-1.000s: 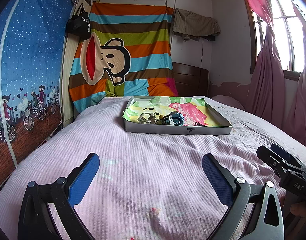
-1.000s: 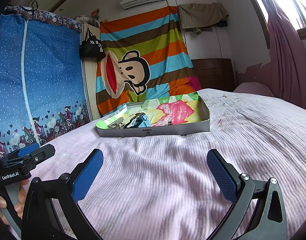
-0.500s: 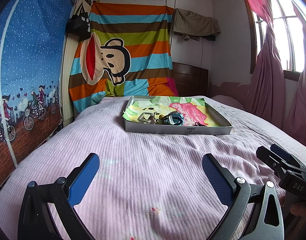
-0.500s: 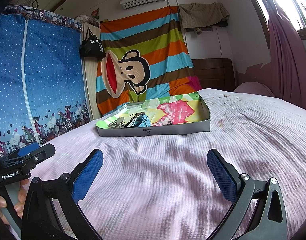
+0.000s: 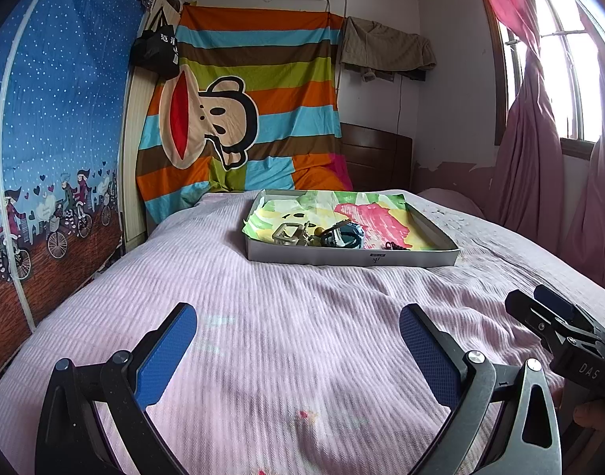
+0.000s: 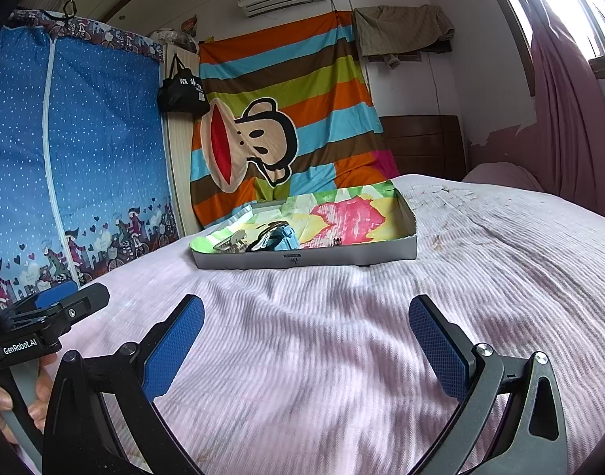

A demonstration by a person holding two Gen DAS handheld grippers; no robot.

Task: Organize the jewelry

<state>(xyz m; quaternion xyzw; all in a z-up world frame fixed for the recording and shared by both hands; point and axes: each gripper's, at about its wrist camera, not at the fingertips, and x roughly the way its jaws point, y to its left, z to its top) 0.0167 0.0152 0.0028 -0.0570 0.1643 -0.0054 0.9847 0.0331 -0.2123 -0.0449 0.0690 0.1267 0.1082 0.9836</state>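
A shallow grey tray (image 5: pixel 417 258) (image 6: pixel 342 255) lined with bright painted paper lies on the pink bedspread, well ahead of both grippers. Inside its near left part sits a small heap of jewelry: a metal buckle-like piece (image 5: pixel 288 234) (image 6: pixel 233 242), a blue bangle (image 5: pixel 348 236) (image 6: pixel 280 237) and a small dark chain (image 5: pixel 395 245) (image 6: pixel 336 242). My left gripper (image 5: pixel 298 340) hovers low over the bed, open, nothing between its blue pads. My right gripper (image 6: pixel 306 334) is likewise open and empty. Each gripper shows at the edge of the other's view.
The pink bedspread (image 5: pixel 302 316) fills the foreground. A striped monkey-print cloth (image 5: pixel 239 126) hangs behind the bed, a blue fabric wardrobe (image 5: pixel 53 138) stands at left, and pink curtains (image 5: pixel 539 150) with a window are at right. A hand (image 6: pixel 9 403) holds the left gripper's handle.
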